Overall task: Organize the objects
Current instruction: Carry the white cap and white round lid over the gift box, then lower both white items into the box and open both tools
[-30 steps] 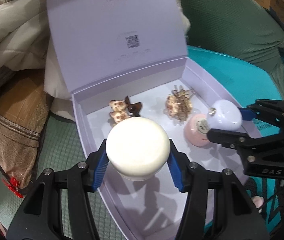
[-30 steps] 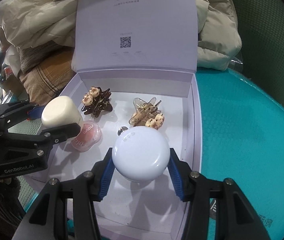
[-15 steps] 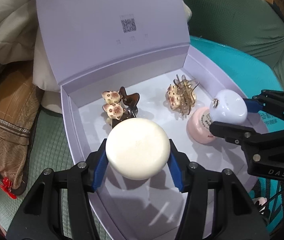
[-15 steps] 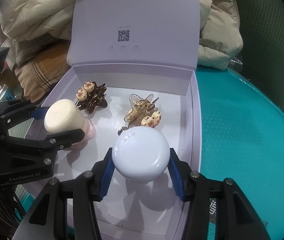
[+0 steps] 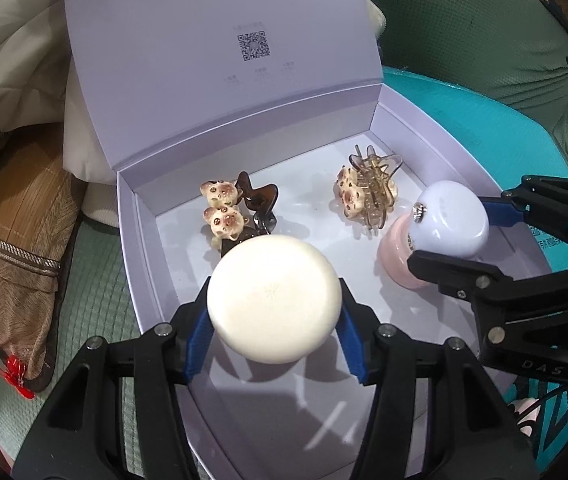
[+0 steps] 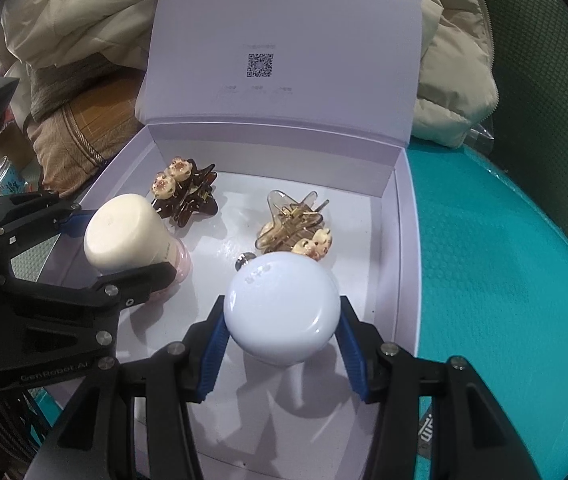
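The left gripper (image 5: 274, 312) pinches a cream jar (image 5: 274, 298) between its blue pads (image 5: 198, 340), holding it over the left part of an open lilac box (image 5: 136, 248). The right gripper (image 6: 282, 320) pinches a pale blue jar (image 6: 282, 308) the same way, over the right part of the box. In the left wrist view the blue jar (image 5: 449, 220) sits in front of a pink jar (image 5: 397, 258), hiding part of it; in the right wrist view the cream jar (image 6: 126, 234) covers most of that pink jar (image 6: 182, 264). Whether either held jar touches the pink one cannot be told. Toward the back of the box lie two hair clips: a dark brown clip (image 5: 258, 204) with two cream bear faces on the left, and a clear tan clip (image 5: 371, 196) with similar faces on the right, apart from each other. The box lid (image 6: 284, 40) stands upright behind them, showing a QR code (image 6: 260, 65) and faint print. The box rests on a teal surface (image 6: 483, 260). Behind it lie a beige padded coat (image 6: 84, 12) and a tan cushion (image 5: 16, 232), with green fabric (image 5: 463, 32) at the right.
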Action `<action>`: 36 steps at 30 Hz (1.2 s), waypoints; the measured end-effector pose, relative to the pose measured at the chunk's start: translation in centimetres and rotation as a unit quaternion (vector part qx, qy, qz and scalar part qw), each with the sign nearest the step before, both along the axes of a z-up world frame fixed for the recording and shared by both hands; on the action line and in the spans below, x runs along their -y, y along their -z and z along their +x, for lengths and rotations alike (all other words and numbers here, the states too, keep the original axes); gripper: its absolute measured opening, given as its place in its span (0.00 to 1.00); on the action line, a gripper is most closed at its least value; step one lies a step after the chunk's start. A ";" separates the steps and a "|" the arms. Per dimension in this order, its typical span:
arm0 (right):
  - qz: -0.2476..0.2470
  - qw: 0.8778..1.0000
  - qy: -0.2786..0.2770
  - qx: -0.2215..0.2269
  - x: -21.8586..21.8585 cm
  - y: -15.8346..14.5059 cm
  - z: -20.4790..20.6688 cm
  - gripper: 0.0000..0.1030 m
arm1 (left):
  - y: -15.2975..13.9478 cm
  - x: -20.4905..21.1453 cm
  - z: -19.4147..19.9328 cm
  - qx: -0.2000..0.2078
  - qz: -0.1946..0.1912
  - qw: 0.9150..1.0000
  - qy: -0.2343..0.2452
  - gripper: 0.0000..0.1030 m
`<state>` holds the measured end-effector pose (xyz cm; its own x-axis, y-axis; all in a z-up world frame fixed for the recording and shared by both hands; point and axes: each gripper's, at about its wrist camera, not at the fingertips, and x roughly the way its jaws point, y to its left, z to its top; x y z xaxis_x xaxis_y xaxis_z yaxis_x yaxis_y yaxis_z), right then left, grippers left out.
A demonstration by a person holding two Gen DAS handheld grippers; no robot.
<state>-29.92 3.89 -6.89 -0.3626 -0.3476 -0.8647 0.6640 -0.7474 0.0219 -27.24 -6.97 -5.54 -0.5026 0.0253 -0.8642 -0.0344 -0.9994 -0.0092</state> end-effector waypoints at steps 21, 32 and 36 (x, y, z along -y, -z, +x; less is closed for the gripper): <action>0.015 1.000 -0.003 0.001 0.4 0.5 0.0 0.51 | 0.2 -0.6 0.2 0.001 0.001 1.000 -0.008 0.52; 0.003 1.000 0.004 -0.007 -0.1 -0.2 0.5 0.57 | -0.1 -1.1 0.7 -0.006 0.009 1.000 -0.018 0.55; -0.008 1.000 0.006 -0.012 -0.4 -0.8 0.9 0.60 | -0.5 -1.1 1.0 -0.014 0.012 1.000 -0.025 0.61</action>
